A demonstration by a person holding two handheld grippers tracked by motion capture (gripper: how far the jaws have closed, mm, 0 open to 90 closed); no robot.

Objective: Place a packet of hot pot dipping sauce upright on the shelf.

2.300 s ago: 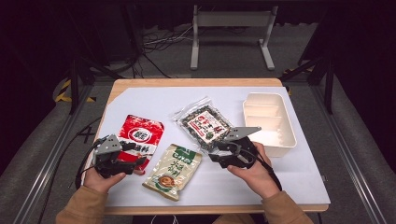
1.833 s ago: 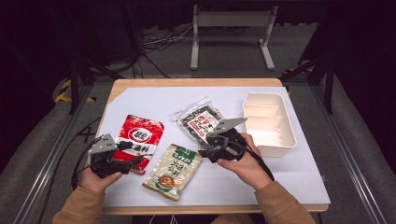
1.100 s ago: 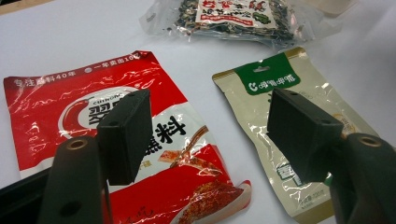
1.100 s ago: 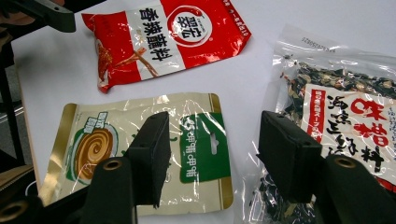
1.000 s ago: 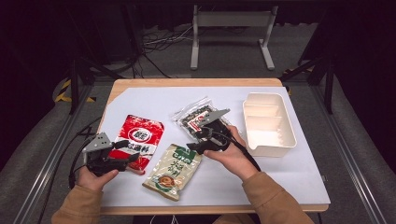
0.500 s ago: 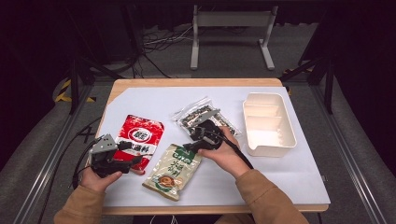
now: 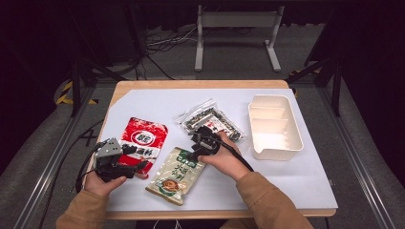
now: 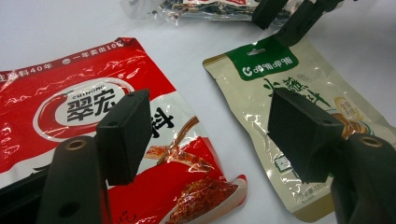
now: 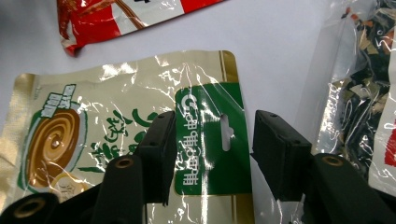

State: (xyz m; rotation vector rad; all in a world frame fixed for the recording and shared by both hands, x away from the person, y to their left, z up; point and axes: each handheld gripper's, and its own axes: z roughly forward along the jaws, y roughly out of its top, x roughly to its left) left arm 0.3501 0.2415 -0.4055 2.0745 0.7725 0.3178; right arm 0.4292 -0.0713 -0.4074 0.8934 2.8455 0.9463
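Hovering over the green top edge of the beige pouch, the right tongs stand apart, their jaws just opening, the pouch below untouched. It lies near the bench's front edge beside the red pouch. The left tongs gape wide, empty.

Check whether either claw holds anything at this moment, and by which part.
Nothing is held. The right claw stands open over the green top edge of the beige pouch, not clamped. The left claw hangs open above the red pouch.
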